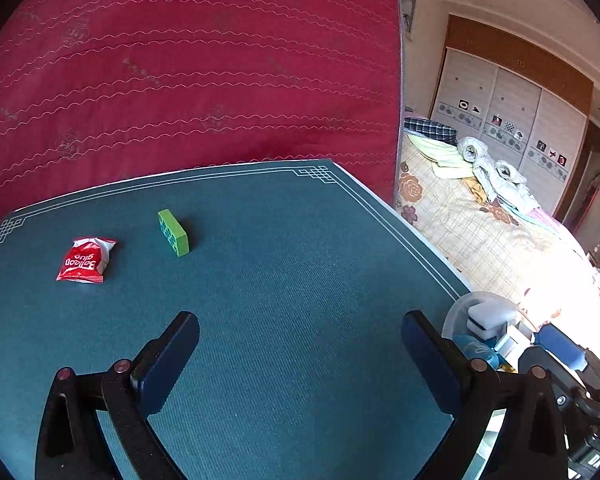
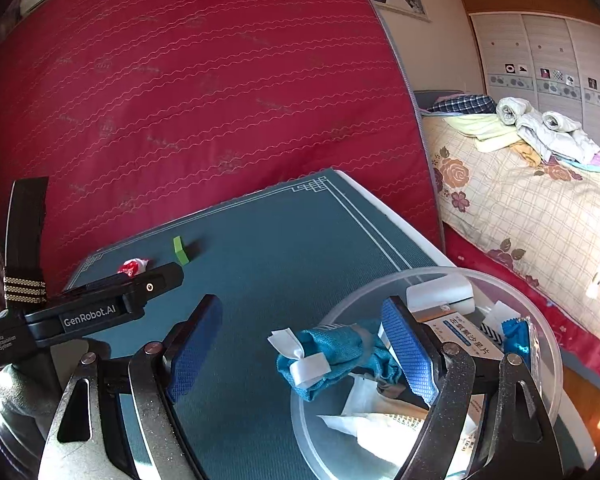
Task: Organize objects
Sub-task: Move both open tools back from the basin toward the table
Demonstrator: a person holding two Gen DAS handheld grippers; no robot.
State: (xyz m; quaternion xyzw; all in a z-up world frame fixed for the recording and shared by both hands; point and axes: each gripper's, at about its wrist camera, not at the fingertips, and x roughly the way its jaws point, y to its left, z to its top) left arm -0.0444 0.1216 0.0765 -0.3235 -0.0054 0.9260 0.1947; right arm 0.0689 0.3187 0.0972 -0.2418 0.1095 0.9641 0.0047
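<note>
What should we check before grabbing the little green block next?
1. Left tool open with nothing in it: ok.
2. Right tool open: ok.
3. Green block free, apart from the red packet: ok.
4. Nothing on the green mat between left tool and block: ok.
5. Room left in the clear bowl: cannot tell.
6. Blue cloth bundle fully inside bowl: not ok, it overhangs the rim.

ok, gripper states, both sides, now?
left gripper: open, holding nothing, above the mat.
right gripper: open, empty, at the bowl.
</note>
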